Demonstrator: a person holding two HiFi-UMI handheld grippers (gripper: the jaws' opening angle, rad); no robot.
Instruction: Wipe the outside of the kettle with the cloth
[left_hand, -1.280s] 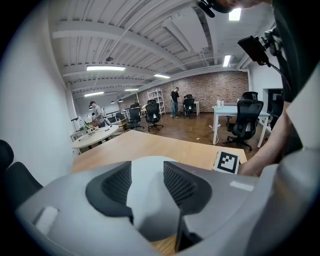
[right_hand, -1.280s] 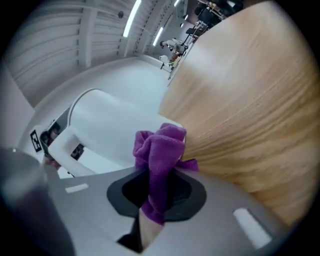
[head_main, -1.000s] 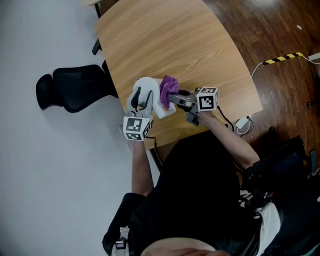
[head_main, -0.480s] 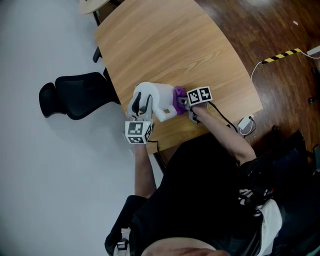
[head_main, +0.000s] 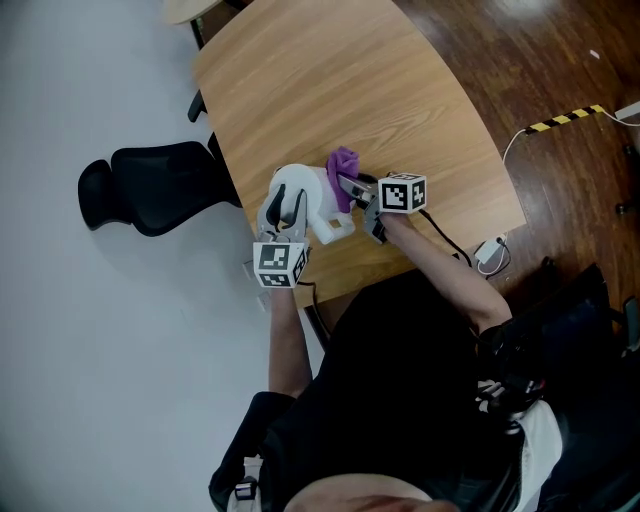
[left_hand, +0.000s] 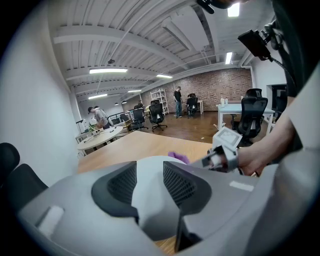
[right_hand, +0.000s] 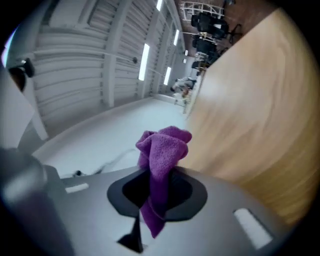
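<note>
Kettle: I see the white kettle (head_main: 318, 203) near the middle of the head view, at the near edge of the wooden table (head_main: 330, 80).
Left gripper: my left gripper (head_main: 284, 207) (left_hand: 150, 187) has its jaws pinched narrow on a white part of the kettle.
Right gripper: my right gripper (head_main: 354, 187) (right_hand: 157, 192) squeezes the purple cloth (head_main: 343, 164) (right_hand: 163, 147) tight.
Cloth: it bunches up past the jaws, just beside the kettle's upper right side. I cannot tell if it touches.
Chair: a black chair (head_main: 150, 185) is at the left.

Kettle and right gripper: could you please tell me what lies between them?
The cloth, pinched in the right gripper beside the kettle, in the head view.
</note>
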